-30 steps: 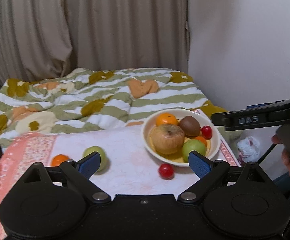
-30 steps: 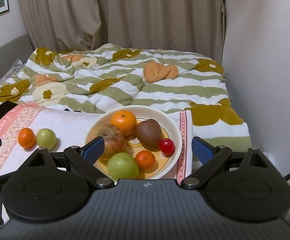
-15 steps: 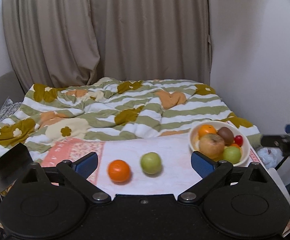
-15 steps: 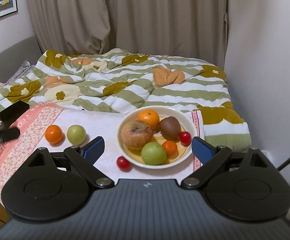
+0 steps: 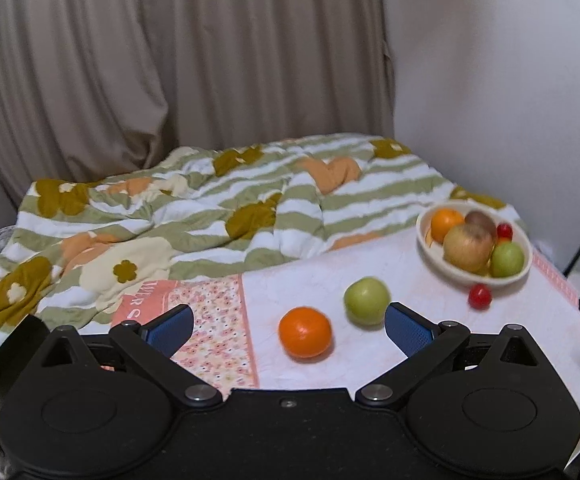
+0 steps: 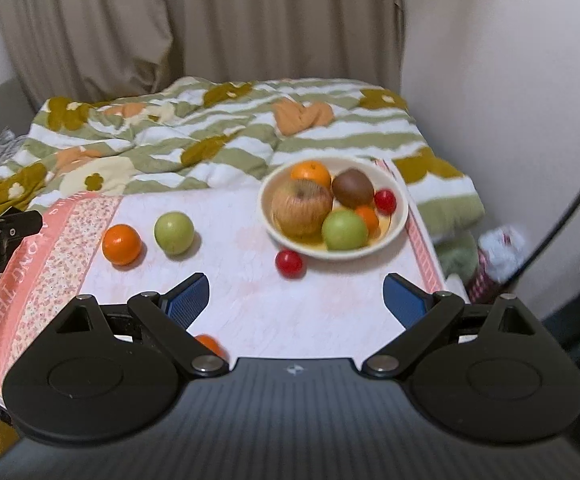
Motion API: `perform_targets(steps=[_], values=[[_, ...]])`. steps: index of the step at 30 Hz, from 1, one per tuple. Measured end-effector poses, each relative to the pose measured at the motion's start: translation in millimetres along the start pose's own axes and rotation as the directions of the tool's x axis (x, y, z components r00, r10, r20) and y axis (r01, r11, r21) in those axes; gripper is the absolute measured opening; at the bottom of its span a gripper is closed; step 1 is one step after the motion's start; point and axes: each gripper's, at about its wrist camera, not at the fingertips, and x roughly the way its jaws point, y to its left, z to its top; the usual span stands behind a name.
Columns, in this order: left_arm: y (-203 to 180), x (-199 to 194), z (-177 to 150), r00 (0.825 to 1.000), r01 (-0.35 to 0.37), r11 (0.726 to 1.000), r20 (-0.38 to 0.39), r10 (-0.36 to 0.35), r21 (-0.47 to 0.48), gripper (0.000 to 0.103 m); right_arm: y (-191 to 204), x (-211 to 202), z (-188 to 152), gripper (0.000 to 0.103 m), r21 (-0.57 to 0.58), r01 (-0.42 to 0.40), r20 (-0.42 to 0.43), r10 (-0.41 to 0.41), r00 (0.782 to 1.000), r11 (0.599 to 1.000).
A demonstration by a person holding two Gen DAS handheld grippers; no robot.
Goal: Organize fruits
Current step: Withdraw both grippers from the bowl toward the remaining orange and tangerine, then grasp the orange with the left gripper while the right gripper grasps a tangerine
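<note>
Altogether six fruits fill the bowl point(image 6: 400, 216); four lie outside it.

Bowl point(image 6: 398, 224) sits at the worktop's point(image 6: 249, 304) far right edge, holding an apple point(image 6: 302, 207), a kiwi point(image 6: 352, 188), an orange point(image 6: 310, 173) behind them and further fruit in front. A cherry tomato point(image 6: 289, 264) lies on the worktop just before the bowl. Well to the left, a second orange point(image 6: 121, 244) and a round fruit point(image 6: 173, 233) lie side by side, the orange leftmost; the bed point(image 6: 225, 132) lies behind the worktop.
</note>
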Motion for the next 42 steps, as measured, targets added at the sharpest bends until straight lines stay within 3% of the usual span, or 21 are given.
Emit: perform_targets(steps=[5,9,16,22,29,34,37,42], values=[[23,33,-3,0.996,0.084,0.996,-0.046,-0.082,0.037,0.103,27,9,-18,0.103,0.057,0.072,-0.042,-0.07,0.997,0.996],[33,63,-5,0.987,0.134,0.989,-0.098,-0.127,0.063,0.103,40,23,-28,0.103,0.095,0.086,-0.083,-0.079,0.993,0.992],[36,115,-7,0.958,0.218,0.976,-0.196,-0.208,0.031,0.102,58,58,-39,0.103,0.097,0.095,-0.166,-0.078,0.983,0.991],[26,146,-8,0.942,0.246,0.969,-0.242,-0.231,0.033,0.088,71,83,-47,0.103,0.076,0.067,-0.223,-0.049,0.974,0.995],[16,165,-15,0.93,0.256,0.965,-0.288,-0.229,0.058,0.081,79,105,-50,0.102,0.019,0.045,-0.257,-0.039,0.966,0.999],[15,173,-19,0.927,0.247,0.967,-0.305,-0.219,0.057,0.078,78,116,-53,0.097,0.01,0.039,-0.279,-0.035,0.96,0.999],[17,176,-19,0.917,0.273,0.962,-0.312,-0.251,0.029,0.065,76,120,-54,0.094,0.01,0.031,-0.289,-0.026,0.957,0.999],[12,174,-19,0.921,0.266,0.962,-0.31,-0.235,0.061,0.064,76,125,-54,0.082,0.009,0.013,-0.3,-0.009,0.954,1.0]])
